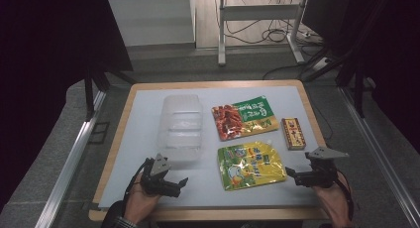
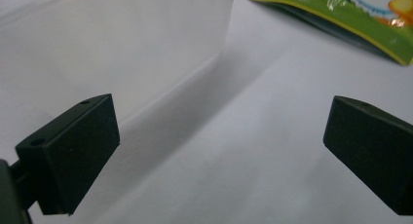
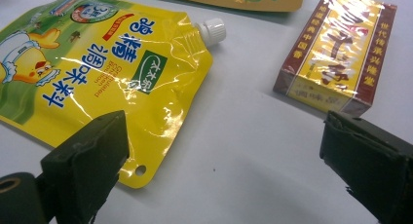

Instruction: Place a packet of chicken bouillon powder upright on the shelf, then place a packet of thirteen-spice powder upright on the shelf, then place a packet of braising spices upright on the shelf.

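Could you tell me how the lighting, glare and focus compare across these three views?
High view: table evenly lit, surroundings dark, the clear plastic tray washed out and faint. Left gripper view: soft focus, with the tray's shadow falling across the white surface. Right gripper view: sharp print, but glare streaks on the yellow pouch and on the film-wrapped box.
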`<state>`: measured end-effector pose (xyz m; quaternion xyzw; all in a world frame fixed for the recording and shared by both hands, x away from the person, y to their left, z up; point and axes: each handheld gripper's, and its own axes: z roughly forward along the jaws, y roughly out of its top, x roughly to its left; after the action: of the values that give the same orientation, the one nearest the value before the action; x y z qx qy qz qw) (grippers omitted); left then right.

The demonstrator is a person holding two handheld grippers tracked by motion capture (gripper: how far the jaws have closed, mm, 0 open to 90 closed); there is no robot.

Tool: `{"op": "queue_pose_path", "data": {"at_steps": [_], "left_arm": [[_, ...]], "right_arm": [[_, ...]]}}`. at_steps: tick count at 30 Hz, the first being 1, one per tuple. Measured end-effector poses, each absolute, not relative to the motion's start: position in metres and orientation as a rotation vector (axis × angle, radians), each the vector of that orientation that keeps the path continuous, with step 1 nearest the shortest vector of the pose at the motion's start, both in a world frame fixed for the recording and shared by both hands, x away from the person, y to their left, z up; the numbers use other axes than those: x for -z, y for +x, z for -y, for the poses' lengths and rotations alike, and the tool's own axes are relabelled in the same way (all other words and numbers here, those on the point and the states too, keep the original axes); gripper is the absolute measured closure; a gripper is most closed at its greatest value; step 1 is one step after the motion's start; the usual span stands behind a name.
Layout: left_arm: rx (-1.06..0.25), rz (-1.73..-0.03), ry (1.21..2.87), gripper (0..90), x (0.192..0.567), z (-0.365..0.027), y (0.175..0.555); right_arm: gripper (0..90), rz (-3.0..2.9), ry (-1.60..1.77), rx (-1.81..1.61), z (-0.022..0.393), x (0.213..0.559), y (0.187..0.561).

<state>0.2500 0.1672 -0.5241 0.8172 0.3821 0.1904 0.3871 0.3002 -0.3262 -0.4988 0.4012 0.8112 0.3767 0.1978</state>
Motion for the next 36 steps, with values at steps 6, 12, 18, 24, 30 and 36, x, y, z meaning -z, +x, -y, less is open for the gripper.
{"op": "queue_pose_path", "data": {"at_steps": [6, 12, 18, 24, 30, 36], "left_arm": [[-0.49, -0.941, 2.068, 0.0, 0.523, -0.166, 0.248], [-0.486, -0.902, 2.097, 0.0, 0.524, -0.162, 0.247], [-0.473, -0.917, 2.101, 0.0, 0.525, -0.16, 0.248], [-0.461, -0.931, 2.106, 0.0, 0.526, -0.158, 0.248], [-0.412, -0.935, 2.098, 0.3, 0.526, -0.157, 0.249], [-0.387, -0.905, 2.092, 2.0, 0.522, -0.154, 0.247]], "right_arm": [[1.5, -2.284, 1.101, -1.065, 0.326, 0.5, 0.301], [1.2, -2.317, 1.092, -1.023, 0.321, 0.503, 0.302], [0.6, -2.313, 1.088, -1.033, 0.322, 0.502, 0.302], [0.3, -2.312, 1.089, -1.039, 0.322, 0.502, 0.302], [0.6, -2.311, 1.1, -1.044, 0.322, 0.502, 0.302], [0.7, -2.313, 1.107, -1.029, 0.321, 0.501, 0.302]]}}
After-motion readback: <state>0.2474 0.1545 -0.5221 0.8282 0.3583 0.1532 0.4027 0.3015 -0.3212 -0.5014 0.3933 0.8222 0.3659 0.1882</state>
